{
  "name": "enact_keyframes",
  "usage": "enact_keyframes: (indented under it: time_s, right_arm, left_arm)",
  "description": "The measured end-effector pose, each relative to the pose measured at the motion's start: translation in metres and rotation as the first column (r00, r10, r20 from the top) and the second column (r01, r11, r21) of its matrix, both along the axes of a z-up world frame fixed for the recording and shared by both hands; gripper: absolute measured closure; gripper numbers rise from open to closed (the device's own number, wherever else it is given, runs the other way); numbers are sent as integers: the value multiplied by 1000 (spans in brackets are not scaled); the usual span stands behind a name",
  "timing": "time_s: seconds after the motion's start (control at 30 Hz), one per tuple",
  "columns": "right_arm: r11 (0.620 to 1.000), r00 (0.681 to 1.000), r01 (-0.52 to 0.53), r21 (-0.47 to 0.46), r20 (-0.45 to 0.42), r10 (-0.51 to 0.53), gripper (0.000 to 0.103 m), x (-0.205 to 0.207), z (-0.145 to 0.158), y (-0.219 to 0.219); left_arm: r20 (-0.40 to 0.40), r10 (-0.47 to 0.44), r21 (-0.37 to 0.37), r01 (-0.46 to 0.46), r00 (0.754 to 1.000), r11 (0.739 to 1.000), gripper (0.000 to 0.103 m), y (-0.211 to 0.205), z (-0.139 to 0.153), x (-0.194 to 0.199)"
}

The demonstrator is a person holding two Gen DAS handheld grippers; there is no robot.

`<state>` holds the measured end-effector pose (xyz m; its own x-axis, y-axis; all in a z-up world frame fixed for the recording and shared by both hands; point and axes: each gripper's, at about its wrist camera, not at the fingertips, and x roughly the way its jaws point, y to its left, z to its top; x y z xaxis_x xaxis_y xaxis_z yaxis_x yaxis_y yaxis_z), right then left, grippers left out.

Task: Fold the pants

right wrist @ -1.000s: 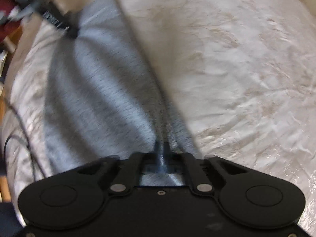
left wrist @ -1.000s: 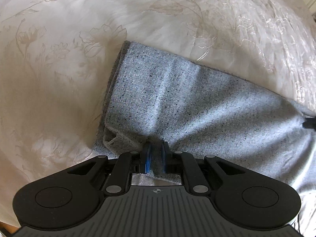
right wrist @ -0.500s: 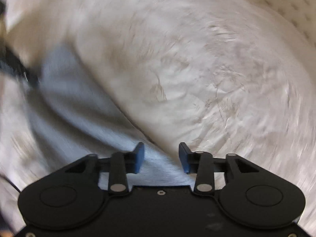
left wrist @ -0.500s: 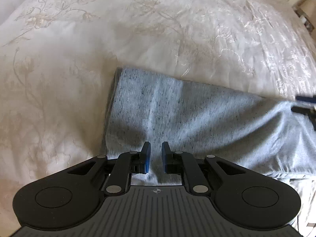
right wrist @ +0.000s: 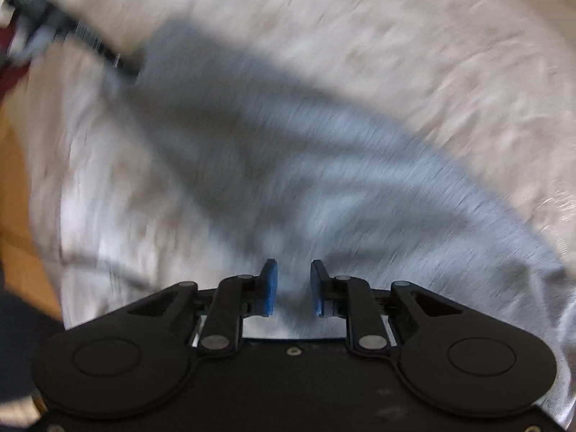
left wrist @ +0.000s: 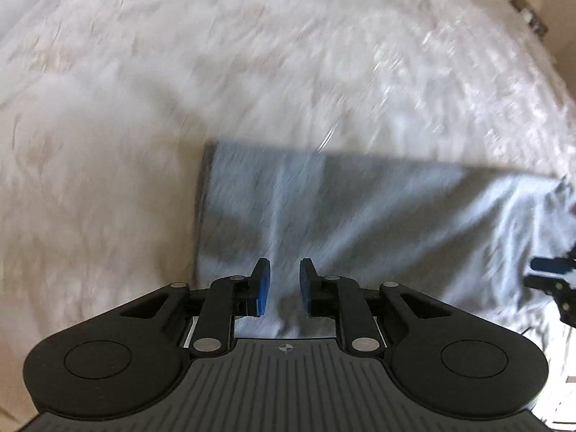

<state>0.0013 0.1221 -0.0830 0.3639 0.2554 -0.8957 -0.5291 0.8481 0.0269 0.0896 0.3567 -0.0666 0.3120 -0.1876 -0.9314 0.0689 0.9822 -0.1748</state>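
The grey pants (left wrist: 360,223) lie flat on the cream embroidered bedspread (left wrist: 180,72), folded lengthwise, one end at the left. My left gripper (left wrist: 284,284) is open and empty, just above the near edge of that end. In the right wrist view the pants (right wrist: 288,165) run from upper left to lower right. My right gripper (right wrist: 293,286) is open and empty above the cloth. The right gripper's fingers (left wrist: 550,273) show at the right edge of the left wrist view. The left gripper (right wrist: 72,36) shows blurred at the upper left of the right wrist view.
The bedspread (right wrist: 432,54) spreads wide beyond the pants. A wooden floor or bed edge (right wrist: 18,187) shows at the left of the right wrist view. Furniture (left wrist: 529,7) stands at the far upper right. Both views are motion-blurred.
Both grippers let go of the pants and opened. The pants now lie flat. Both grippers have drawn back and are still moving; the right one swung back over the cloth.
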Motion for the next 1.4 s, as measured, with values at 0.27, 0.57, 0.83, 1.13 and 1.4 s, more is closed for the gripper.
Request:
enact_keyframes:
  time_s: [0.27, 0.57, 0.83, 1.13, 1.4]
  right_arm:
    - [982, 984, 157, 105, 73, -165, 81, 78, 4, 34]
    - [936, 938, 347, -56, 21, -347, 88, 98, -35, 21]
    - [869, 869, 494, -35, 69, -491, 81, 41, -10, -19]
    - [780, 779, 610, -137, -75, -623, 77, -25, -29, -78]
    - [743, 742, 669, -31, 85, -665, 67, -48, 19, -157]
  left_arm:
    - [14, 16, -37, -16, 1000, 999, 84, -14, -20, 39]
    - [-27, 128, -67, -129, 991, 989, 100, 15, -38, 45]
    - [52, -3, -106, 8, 999, 994, 93, -24, -1, 23]
    - [-116, 10, -114, -23, 993, 993, 92, -63, -47, -5]
    - [-44, -3, -78, -1, 999, 997, 92, -108, -4, -4]
